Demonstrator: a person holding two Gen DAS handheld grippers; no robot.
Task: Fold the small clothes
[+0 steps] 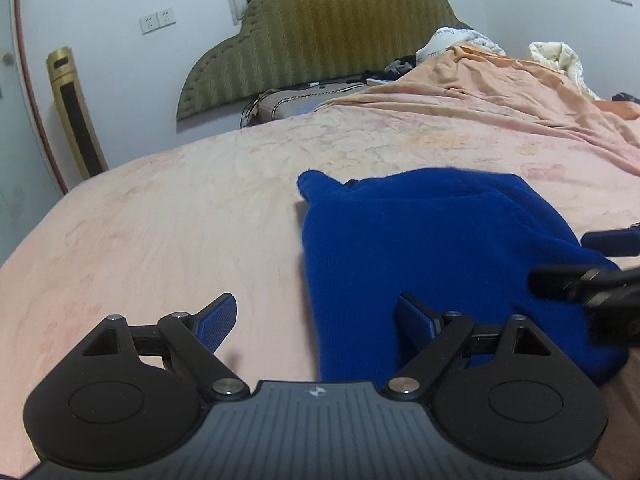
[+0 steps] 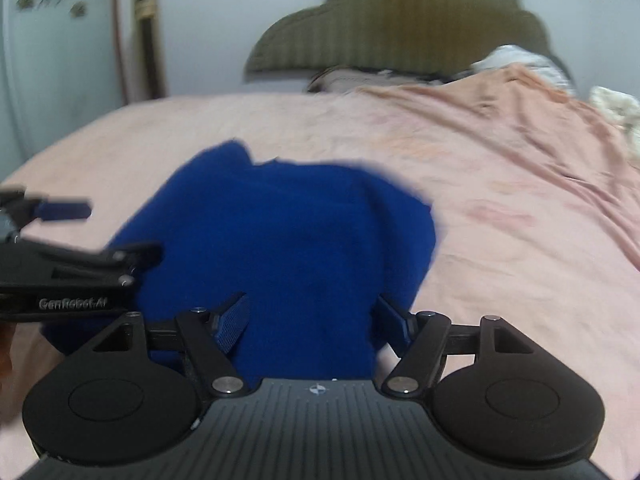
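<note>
Writing: "GenRobot.AI" on the left gripper's side, seen from the right wrist view.
Left gripper [image 1: 318, 320]: jaws spread, nothing clamped.
Right gripper [image 2: 314, 320]: jaws apart, empty, above the garment.
Blue garment [image 1: 432, 248]: folded on the pink bedsheet [image 1: 160, 220].
</note>
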